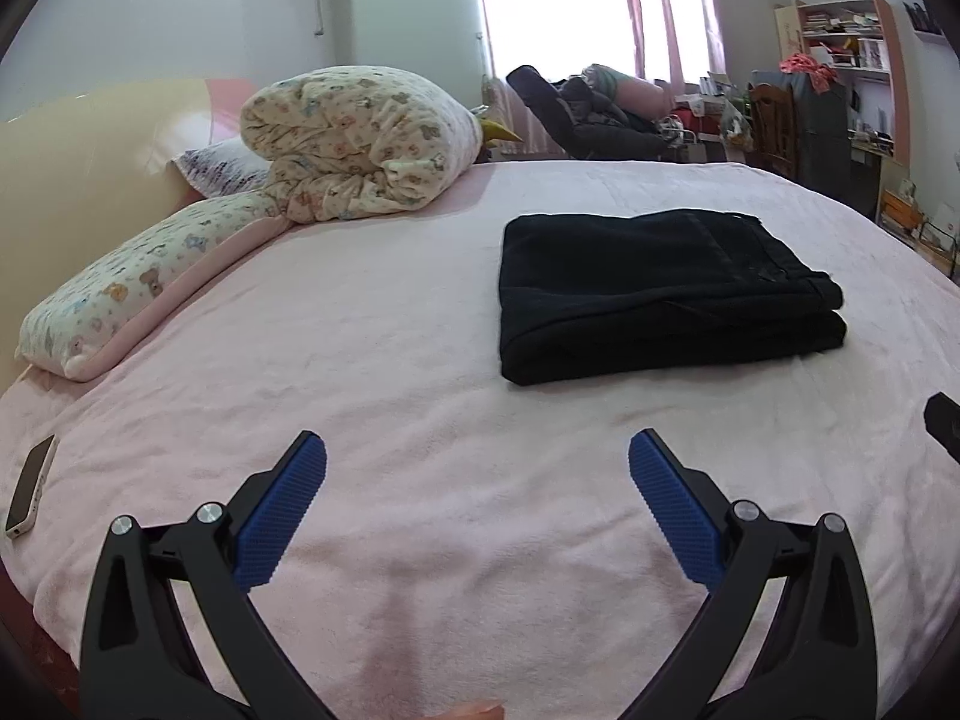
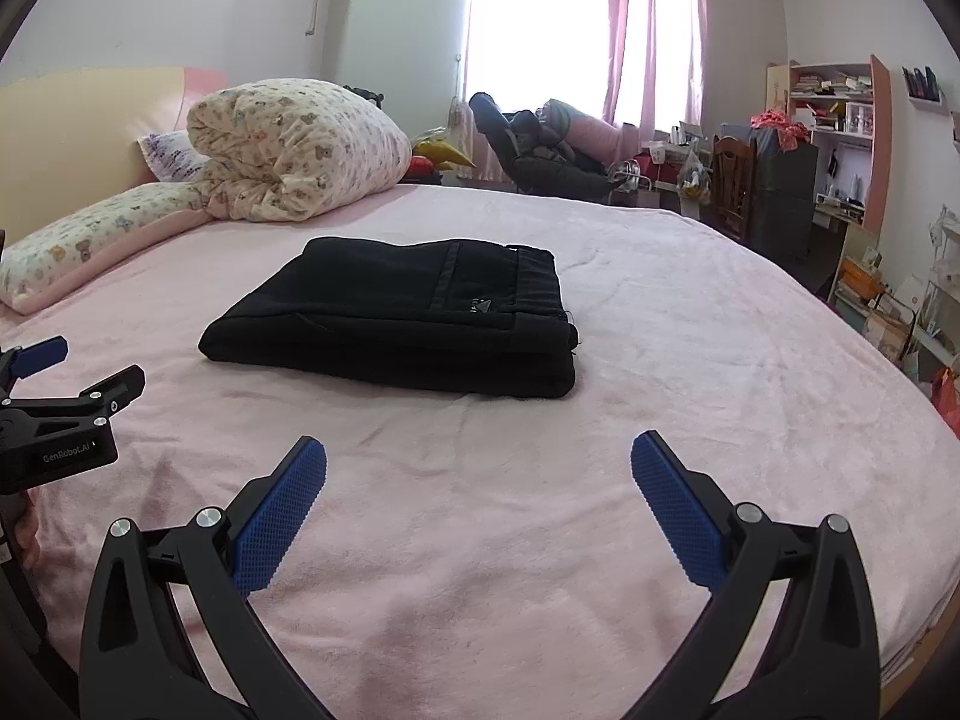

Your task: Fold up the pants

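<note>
The black pants (image 1: 660, 288) lie folded into a thick rectangle on the pink bed cover (image 1: 420, 420). They also show in the right wrist view (image 2: 408, 318), waistband to the right. My left gripper (image 1: 477, 480) is open and empty, above the cover, near and left of the pants. My right gripper (image 2: 478, 480) is open and empty, short of the pants' near edge. The left gripper also shows at the left edge of the right wrist view (image 2: 72, 366), open. A black part of the right gripper shows at the right edge of the left wrist view.
A rolled patterned quilt (image 1: 360, 144) and a long pillow (image 1: 138, 282) lie at the head of the bed. A phone (image 1: 30, 492) lies near the bed's left edge. A chair piled with clothes (image 2: 540, 156), a desk and shelves (image 2: 840, 138) stand beyond the bed.
</note>
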